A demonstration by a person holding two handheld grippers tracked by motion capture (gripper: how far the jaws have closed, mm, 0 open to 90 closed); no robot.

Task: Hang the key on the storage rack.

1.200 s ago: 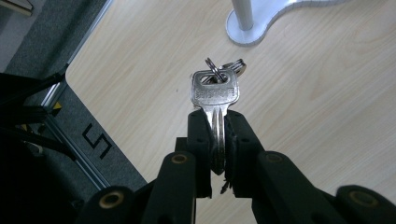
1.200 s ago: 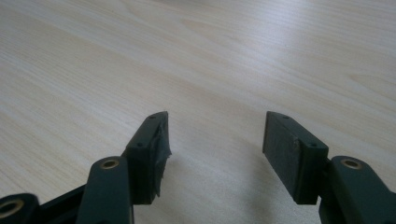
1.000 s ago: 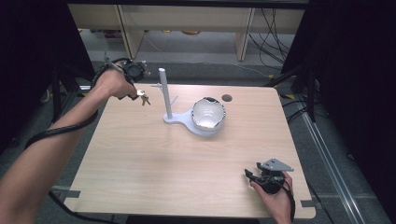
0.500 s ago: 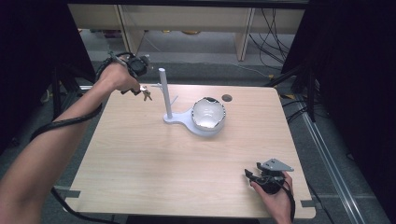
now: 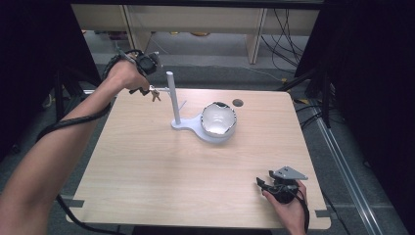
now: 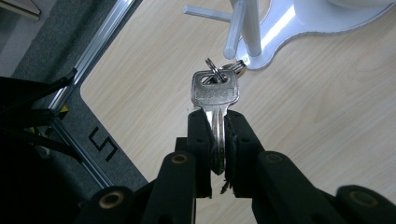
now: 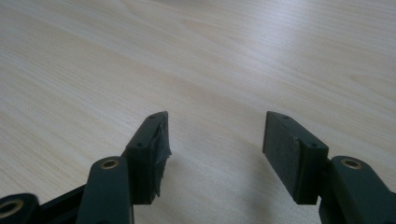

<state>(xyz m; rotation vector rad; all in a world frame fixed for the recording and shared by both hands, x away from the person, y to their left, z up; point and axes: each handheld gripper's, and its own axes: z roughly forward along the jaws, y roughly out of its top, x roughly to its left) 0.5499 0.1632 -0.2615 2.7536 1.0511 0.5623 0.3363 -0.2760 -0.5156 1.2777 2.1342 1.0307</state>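
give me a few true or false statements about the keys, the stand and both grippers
1. The left gripper is shut on a silver key. True.
2. The right gripper holds a key. False: it is open over bare table.
3. The white stand lies tipped over. False: its post is upright.
4. The white bowl sits on the stand's base. True.
5. The right gripper is beside the bowl. False: it is at the near right table edge.

At the table's (image 5: 147, 166) eleven o'clock, my left gripper (image 5: 147, 90) hangs keys (image 5: 155, 95) beside the white stand's (image 5: 172, 100) peg; its jaws look closed. A white bowl (image 5: 219, 120) sits centre. My right gripper (image 5: 264, 183) rests at five o'clock.
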